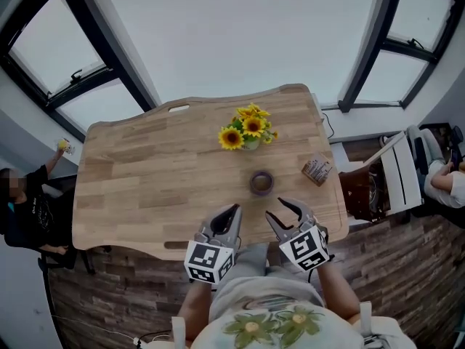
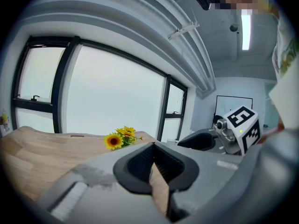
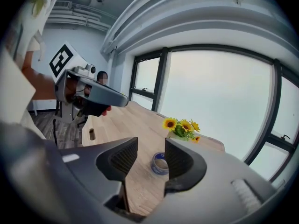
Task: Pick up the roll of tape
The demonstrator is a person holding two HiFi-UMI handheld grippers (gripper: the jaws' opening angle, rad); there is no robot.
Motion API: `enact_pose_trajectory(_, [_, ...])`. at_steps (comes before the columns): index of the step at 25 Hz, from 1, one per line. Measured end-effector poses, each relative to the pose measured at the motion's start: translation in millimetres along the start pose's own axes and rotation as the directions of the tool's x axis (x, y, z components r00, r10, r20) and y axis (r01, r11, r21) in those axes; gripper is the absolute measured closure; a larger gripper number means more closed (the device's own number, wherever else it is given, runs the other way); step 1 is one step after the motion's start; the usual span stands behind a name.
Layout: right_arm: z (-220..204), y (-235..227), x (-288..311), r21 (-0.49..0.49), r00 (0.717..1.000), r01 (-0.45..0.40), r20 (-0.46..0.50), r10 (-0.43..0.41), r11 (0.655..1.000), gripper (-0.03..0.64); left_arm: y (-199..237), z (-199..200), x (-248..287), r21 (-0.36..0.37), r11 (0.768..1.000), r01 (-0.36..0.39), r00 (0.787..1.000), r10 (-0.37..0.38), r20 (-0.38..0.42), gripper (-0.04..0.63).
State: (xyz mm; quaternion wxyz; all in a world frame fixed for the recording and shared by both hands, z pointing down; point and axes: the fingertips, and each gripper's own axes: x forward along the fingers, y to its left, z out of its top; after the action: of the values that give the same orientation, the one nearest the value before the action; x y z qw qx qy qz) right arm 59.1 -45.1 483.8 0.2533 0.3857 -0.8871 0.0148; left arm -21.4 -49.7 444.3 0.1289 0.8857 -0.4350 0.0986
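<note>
Right gripper (image 1: 274,209) is hovering over the near edge of the worktop (image 1: 145,166), jaws standing wide apart and holding nothing. In the right gripper view the roll of tape (image 3: 160,164) is showing through the gap, beyond the pads and not touched. Left gripper (image 1: 234,209) is sitting alongside with its jaws drawn together at the tips and nothing in them. In the head view the roll of tape (image 1: 261,182) is lying at about 11 o'clock from the right jaw tips, with the sunflowers (image 1: 247,128) at 12 o'clock beyond it and a small brown box (image 1: 317,169) well apart at 3 o'clock. Step in hand, as judged: approach for the grasp, not yet made. To do it well, the jaws should be kept open and carried forward and down until one pad is passing on each side of the roll, or one inside the core and one outside the wall, closing only once they are level with the band. The roll is lying flat with its core hole facing up, so its axis is running vertical. Being round, it is showing no long axis across the worktop, so any approach bearing should serve.
</note>
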Motion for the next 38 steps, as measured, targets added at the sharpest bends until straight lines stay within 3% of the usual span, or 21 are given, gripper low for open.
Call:
enact_pose_trajectory(15, [-28.3,-23.6,70.3,-0.040,0.989,-0.072,-0.133,0.066,0.997,0.446,53.5,0.6,52.1,-0.025,1.000,-0.006,1.000,0.006,-0.027,0.591])
enact_pose_trajectory(22, [-50.2,-24.4,91.6,-0.072,0.972,-0.123,-0.211,0.106,0.990,0.446,59.1,-11.9,63.9,-0.054,0.999,-0.006,0.998,0.003,-0.055,0.591])
enact_pose_trajectory(29, [-71.7,-19.3,110.8,-0.192,0.947,-0.171,-0.302,0.107,0.966,0.446,66.6,-18.9,67.4,-0.073,0.997,-0.024,0.998,0.019,-0.067,0.591])
enact_pose_trajectory(38, [-93.5,-11.5,134.0,-0.221,0.911,-0.256,-0.380,0.159,0.941,0.446,73.0,-27.9,76.3,-0.085,0.996,-0.030,0.995,0.022,-0.096,0.591])
